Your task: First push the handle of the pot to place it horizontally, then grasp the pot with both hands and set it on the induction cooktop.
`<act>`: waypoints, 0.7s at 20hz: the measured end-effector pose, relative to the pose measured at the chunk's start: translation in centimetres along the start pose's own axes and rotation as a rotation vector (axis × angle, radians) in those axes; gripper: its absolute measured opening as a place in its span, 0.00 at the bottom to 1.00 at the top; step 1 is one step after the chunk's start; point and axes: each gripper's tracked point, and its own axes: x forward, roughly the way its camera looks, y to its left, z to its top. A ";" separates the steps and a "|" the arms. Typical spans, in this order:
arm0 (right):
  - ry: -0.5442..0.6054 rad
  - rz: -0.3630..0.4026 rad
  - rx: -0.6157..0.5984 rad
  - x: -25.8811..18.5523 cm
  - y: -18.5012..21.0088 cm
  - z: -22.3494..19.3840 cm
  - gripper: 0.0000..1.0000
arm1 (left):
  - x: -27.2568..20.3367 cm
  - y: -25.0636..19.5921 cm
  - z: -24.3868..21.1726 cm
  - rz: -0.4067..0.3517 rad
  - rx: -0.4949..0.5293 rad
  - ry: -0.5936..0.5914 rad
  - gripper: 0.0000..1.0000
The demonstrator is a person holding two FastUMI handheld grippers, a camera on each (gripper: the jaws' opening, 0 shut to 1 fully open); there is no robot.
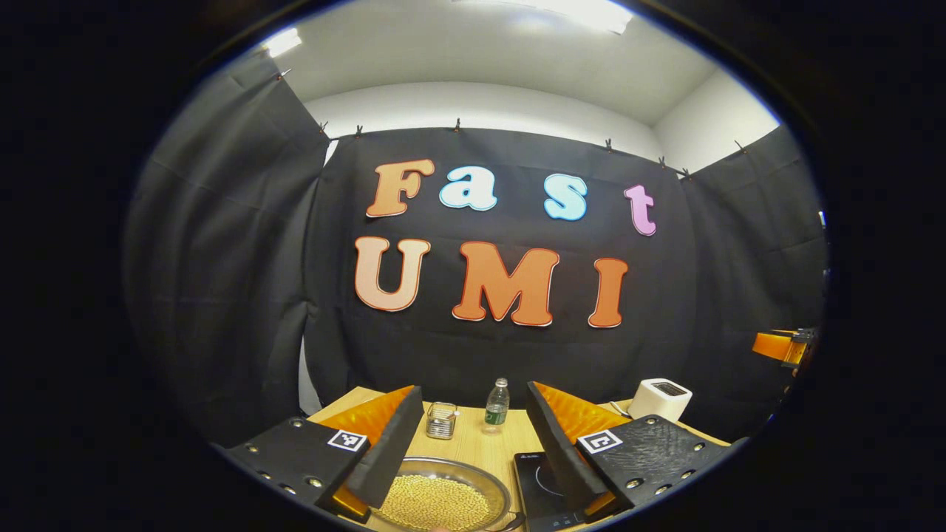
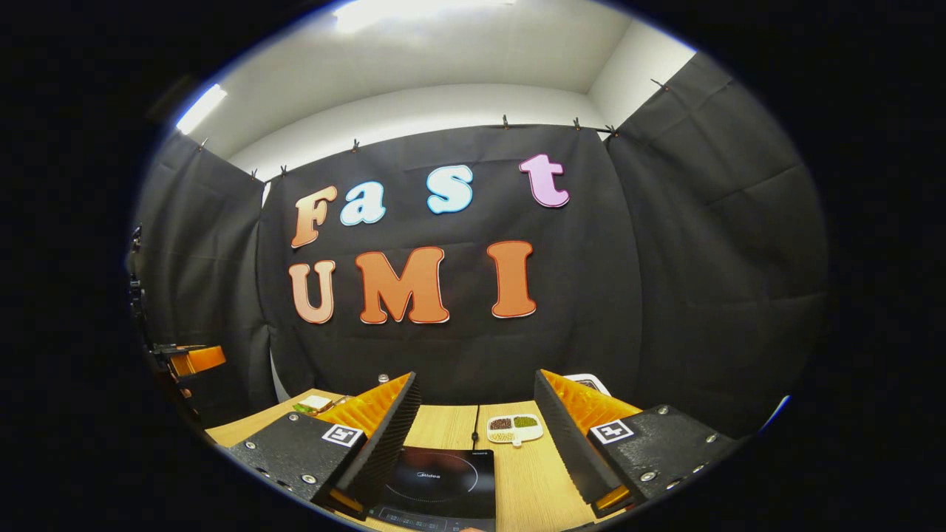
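My left gripper (image 1: 473, 458) hangs above the near edge of the wooden table (image 1: 473, 443) with its fingers spread wide and holding nothing. Directly below and between them, in the left gripper view, sits the pot (image 1: 442, 501), a shallow metal vessel filled with small yellow grains. Its handle is not clearly resolved; a dark loop at the lower right of the rim may be part of it, so I cannot state its long axis.

The induction cooktop (image 1: 543, 480) lies just beside the pot, on the pot's right. My right gripper (image 2: 477, 451) is likewise wide open and empty, positioned over the cooktop (image 2: 443, 480), whose black glass surface is bare.

Governing relation: the pot lies under my left fingers, and its destination under my right. The left gripper is therefore the nearer one for the handle push, in my judgement. The transfer then runs left to right across a short gap.

A water bottle (image 1: 497, 406), a small metal basket (image 1: 441, 420) and a white toaster (image 1: 660, 399) stand farther back, apart from that path.
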 end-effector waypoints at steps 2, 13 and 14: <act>0.003 0.002 -0.004 0.0 0.1 -0.1 1.00 | 0.0 0.4 0.2 0.013 0.007 -0.010 0.87; 0.012 0.006 0.001 0.1 0.4 -0.6 1.00 | 0.1 0.2 -1.1 -0.024 0.034 0.014 0.65; 0.014 0.006 0.004 0.1 0.5 -0.7 0.96 | 0.2 0.1 -1.4 -0.026 0.026 0.024 0.58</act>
